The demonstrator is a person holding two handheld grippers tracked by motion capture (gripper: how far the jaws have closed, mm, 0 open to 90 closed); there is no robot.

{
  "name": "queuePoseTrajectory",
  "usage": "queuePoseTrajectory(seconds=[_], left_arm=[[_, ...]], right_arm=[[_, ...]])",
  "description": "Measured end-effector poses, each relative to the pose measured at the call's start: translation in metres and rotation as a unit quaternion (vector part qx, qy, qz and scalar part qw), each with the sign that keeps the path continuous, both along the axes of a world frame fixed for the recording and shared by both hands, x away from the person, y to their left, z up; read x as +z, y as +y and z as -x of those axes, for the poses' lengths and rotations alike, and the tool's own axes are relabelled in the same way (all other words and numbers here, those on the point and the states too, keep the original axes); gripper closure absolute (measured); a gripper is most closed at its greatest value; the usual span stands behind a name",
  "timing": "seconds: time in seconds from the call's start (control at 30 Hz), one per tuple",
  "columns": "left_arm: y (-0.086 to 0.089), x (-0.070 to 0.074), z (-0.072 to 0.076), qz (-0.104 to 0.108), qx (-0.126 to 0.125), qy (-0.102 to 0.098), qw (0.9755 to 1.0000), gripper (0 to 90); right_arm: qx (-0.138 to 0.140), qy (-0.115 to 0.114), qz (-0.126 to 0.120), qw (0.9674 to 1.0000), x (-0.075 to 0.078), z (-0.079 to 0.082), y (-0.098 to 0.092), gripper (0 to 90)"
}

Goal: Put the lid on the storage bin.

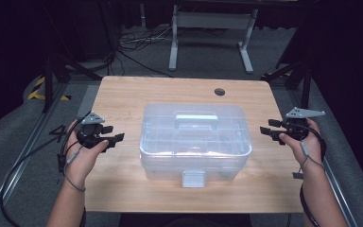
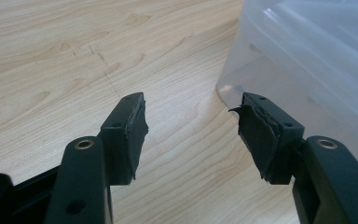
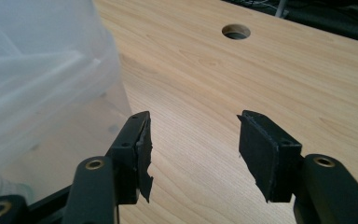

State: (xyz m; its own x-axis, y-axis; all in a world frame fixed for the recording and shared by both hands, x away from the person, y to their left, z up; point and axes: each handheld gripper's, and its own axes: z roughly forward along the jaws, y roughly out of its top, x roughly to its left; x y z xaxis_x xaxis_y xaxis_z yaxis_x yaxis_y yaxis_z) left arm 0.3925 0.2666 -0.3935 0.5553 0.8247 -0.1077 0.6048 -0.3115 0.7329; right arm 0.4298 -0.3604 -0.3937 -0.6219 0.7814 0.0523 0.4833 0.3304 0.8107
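— Left claw (image 1: 118,137) and right claw (image 1: 264,131) flank the clear plastic box (image 1: 194,140) in the middle of the desk (image 1: 123,94), jaws spread wide, both gripping nothing.

— What could fail?

— Smooth, rounded walls could let the pads slide off. If one side closes first, the box may skid or twist across the wood.

— And the front latch (image 1: 193,178)?

— Whether it is fastened cannot be told; if loose, lifting may spring the lid.

A wooden table (image 1: 123,94) with a round cable hole (image 1: 220,91); behind it, a grey metal stand (image 1: 212,28) on carpet.
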Motion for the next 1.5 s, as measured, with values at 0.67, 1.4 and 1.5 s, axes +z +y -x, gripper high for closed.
queuePoseTrajectory(seconds=[0.67, 1.4, 1.5], left_arm=[[0.005, -0.029, -0.012, 0.001, 0.0, 0.008, 1.0, 43.3], [0.007, -0.048, -0.018, -0.003, -0.005, 0.019, 0.9998, 42.7], [0.006, -0.05, -0.018, -0.006, -0.01, 0.026, 0.9996, 42.7]], right_arm=[[0.004, 0.007, 0.0, 1.0, -0.042, -0.017, -0.007, 41.2], [0.008, 0.023, 0.01, 0.9997, -0.07, -0.025, -0.001, 39.2], [0.008, 0.024, 0.011, 0.9996, -0.073, -0.026, 0.0, 39.1]])
